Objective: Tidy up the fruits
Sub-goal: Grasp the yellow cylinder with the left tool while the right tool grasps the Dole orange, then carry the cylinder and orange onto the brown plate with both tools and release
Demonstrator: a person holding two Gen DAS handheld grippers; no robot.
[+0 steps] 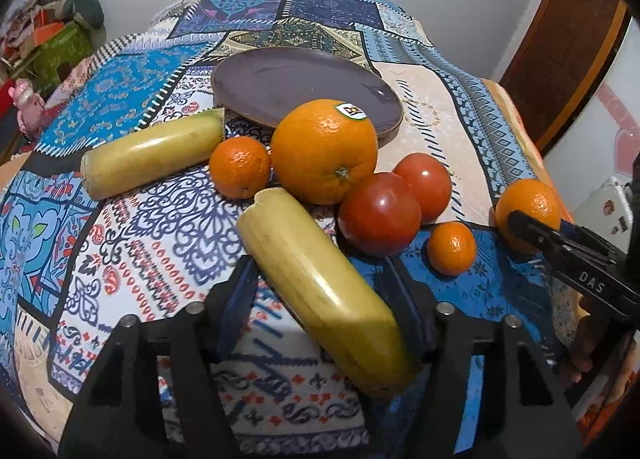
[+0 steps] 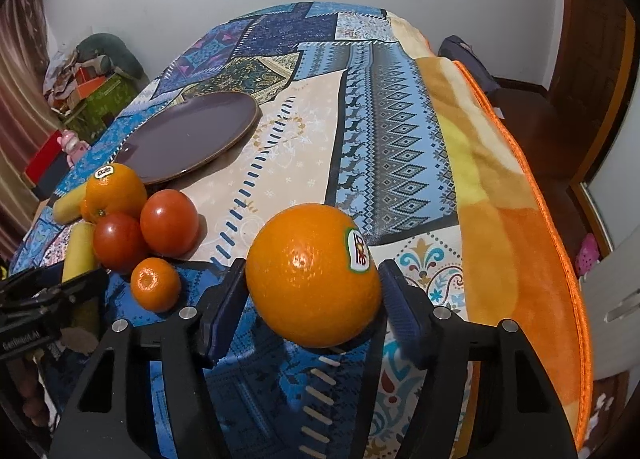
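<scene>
Two clamped hand-held grippers: left (image 1: 320, 263) on yellow fruit (image 1: 324, 291), DAS-marked right (image 2: 312, 265) on stickered orange (image 2: 308, 283).

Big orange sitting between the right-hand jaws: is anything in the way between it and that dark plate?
Nothing visible does. From the big orange, a bare stretch of patterned cloth runs up to the dark plate, which has nothing on it. The nearest tomato sits to the left of that path, clear of it.

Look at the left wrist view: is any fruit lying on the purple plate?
No, the purple plate is bare.
</scene>
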